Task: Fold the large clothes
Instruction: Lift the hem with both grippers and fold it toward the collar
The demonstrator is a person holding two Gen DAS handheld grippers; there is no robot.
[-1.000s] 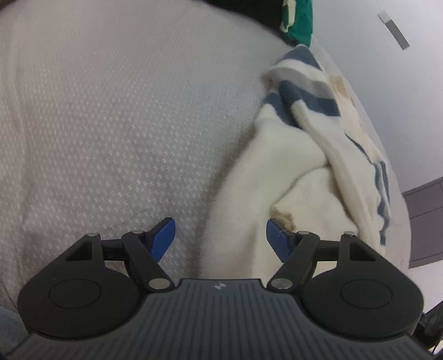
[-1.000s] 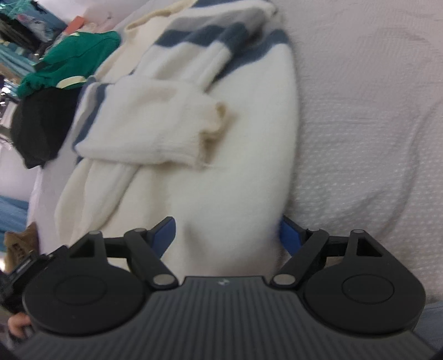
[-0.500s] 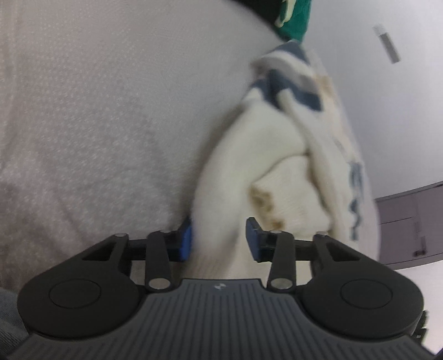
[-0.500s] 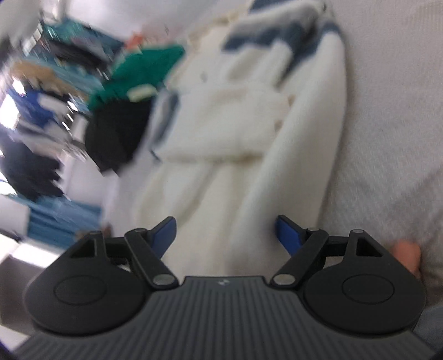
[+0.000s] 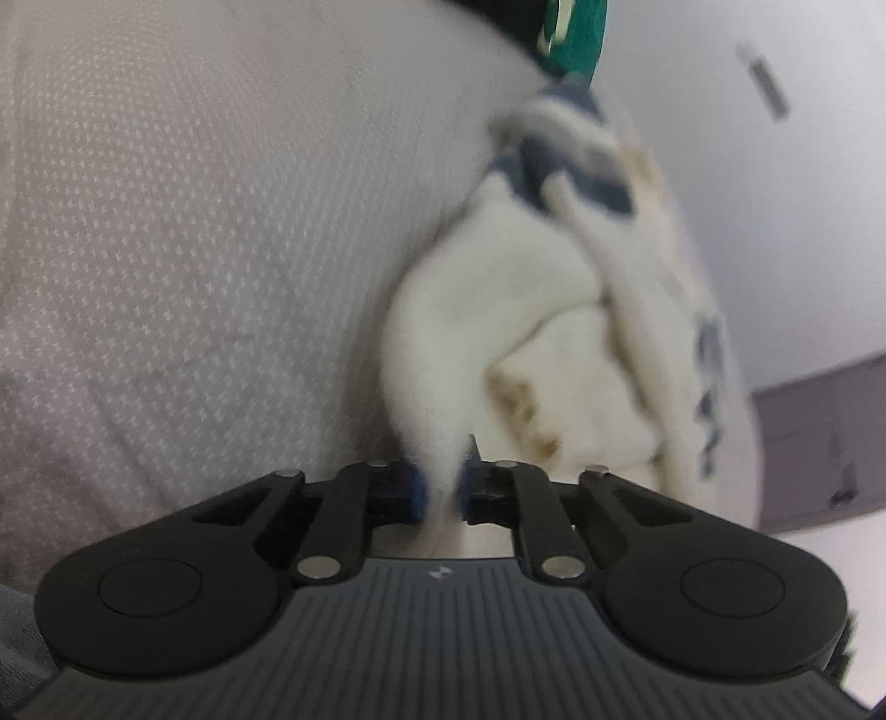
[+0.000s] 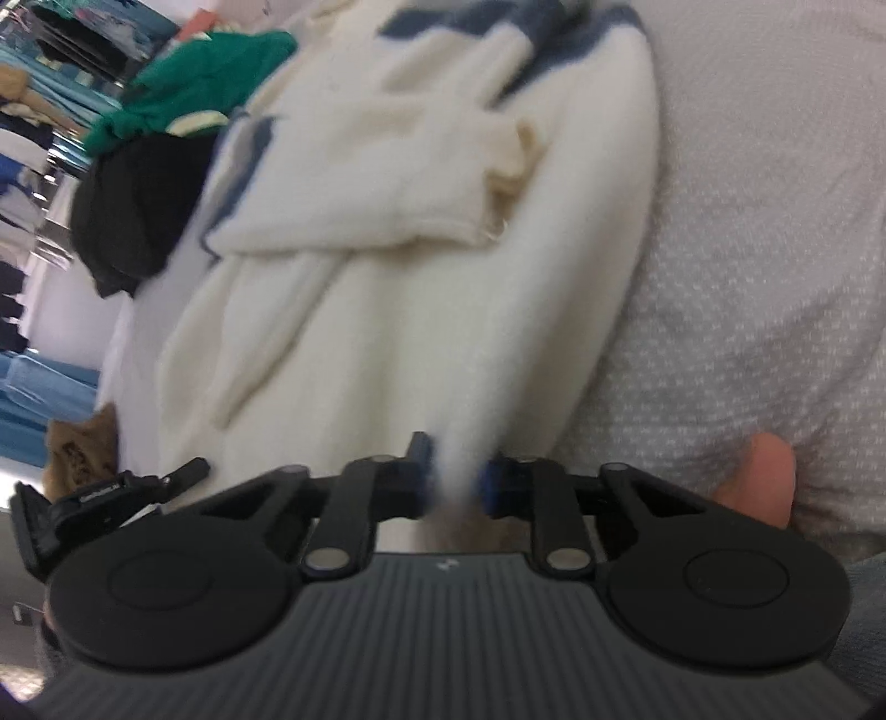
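A cream sweater with blue and grey stripes lies on a pale dotted bedcover. My left gripper is shut on the sweater's near edge, cloth pinched between the blue pads. In the right wrist view the same sweater stretches away with a folded sleeve on top. My right gripper is shut on the sweater's near hem. Both views are blurred by motion.
A black garment and a green garment lie beyond the sweater; the green one also shows in the left wrist view. Clothes racks stand at far left. A grey cabinet is at right. A fingertip shows beside the right gripper.
Both grippers were open around the sweater's edge a second ago; both have closed on the cloth. The views have shifted and blurred.
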